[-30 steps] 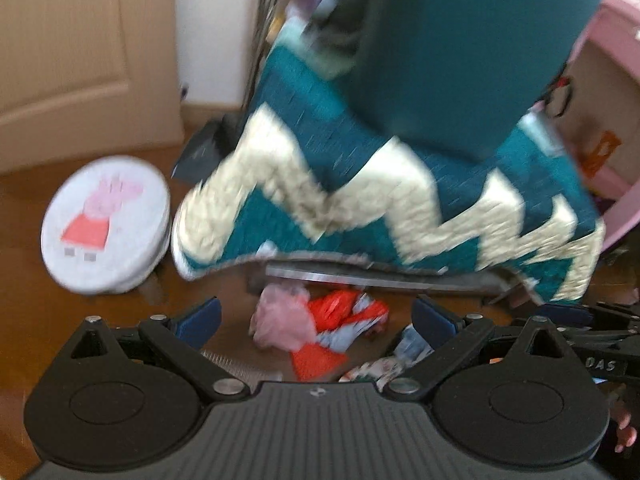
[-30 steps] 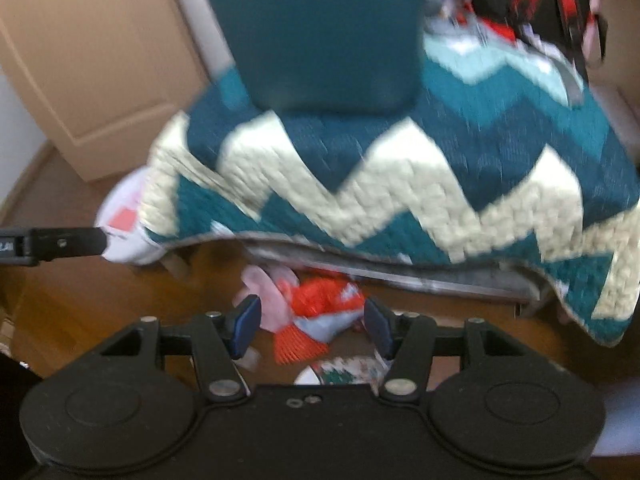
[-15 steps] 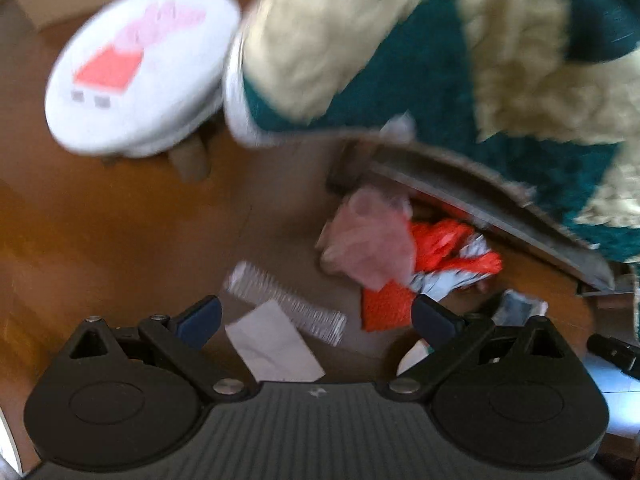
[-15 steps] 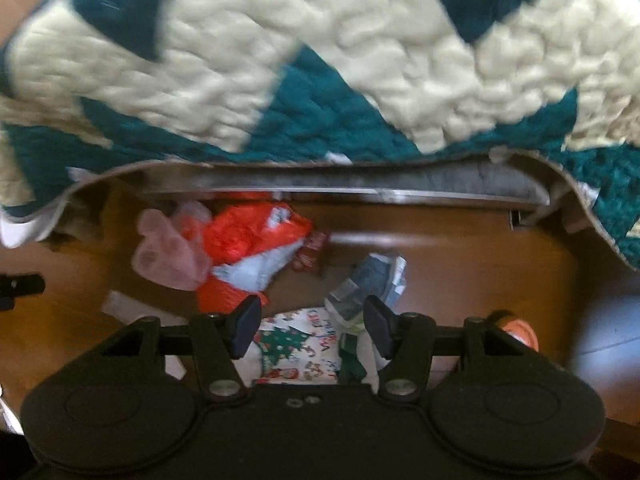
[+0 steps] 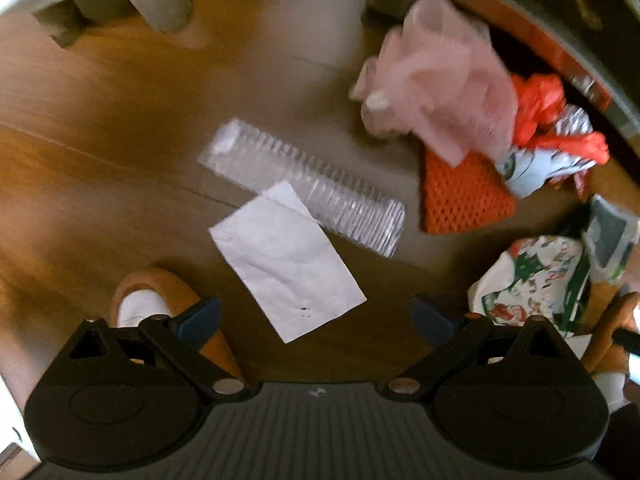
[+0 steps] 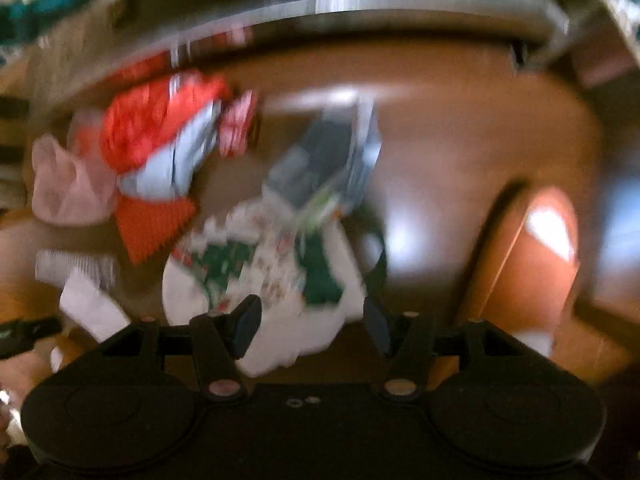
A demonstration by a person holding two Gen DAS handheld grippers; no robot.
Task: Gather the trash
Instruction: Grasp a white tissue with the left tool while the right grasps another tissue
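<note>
– So, where is the trash?

– Scattered on the wooden floor [image 5: 100, 120], beside and partly under a bed frame [image 6: 360, 0]. A white paper [image 5: 286, 260] lies flat, one corner over a clear ribbed sleeve [image 5: 320, 188]. To the right sit a pink bag [image 5: 440, 92], red wrappers [image 5: 552, 120], orange mesh [image 5: 460, 196] and a festive printed wrapper [image 5: 532, 280].

– And the two tools?

– Both point down at the floor. The left gripper [image 5: 316, 316] has its fingers wide apart and empty, straddling the near end of the paper, probably its target. The right gripper [image 6: 312, 324] is also open and empty, above the printed wrapper [image 6: 260, 272]; that view is blurred.

– Anything else?

– The person's orange slippers [image 5: 172, 308] stand close by, so reaches are best kept clear of them.
</note>
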